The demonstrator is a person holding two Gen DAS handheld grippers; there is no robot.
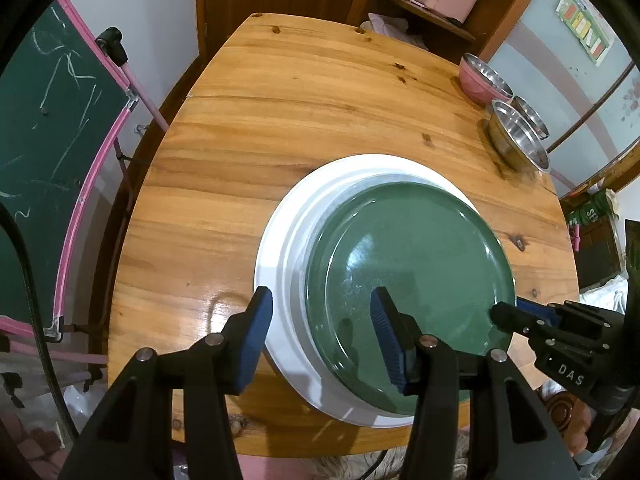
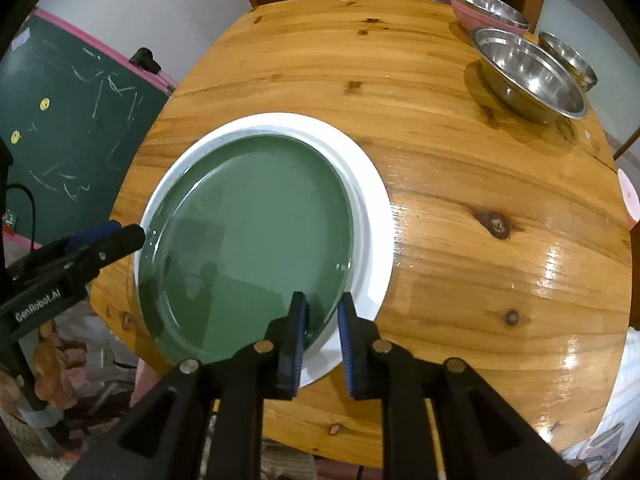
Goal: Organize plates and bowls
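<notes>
Holding our left gripper [image 1: 320, 304] open astride the near rims and our right gripper [image 2: 322, 312] slightly open at the opposite edge, we see the green plate [image 2: 256, 232] lying on the white plate [image 2: 374, 216] on the wooden table [image 2: 480, 200].

Left tongs [image 2: 120, 236] read "GenRobot.AI" — right tongs [image 1: 505, 313], "DAS".
</notes>
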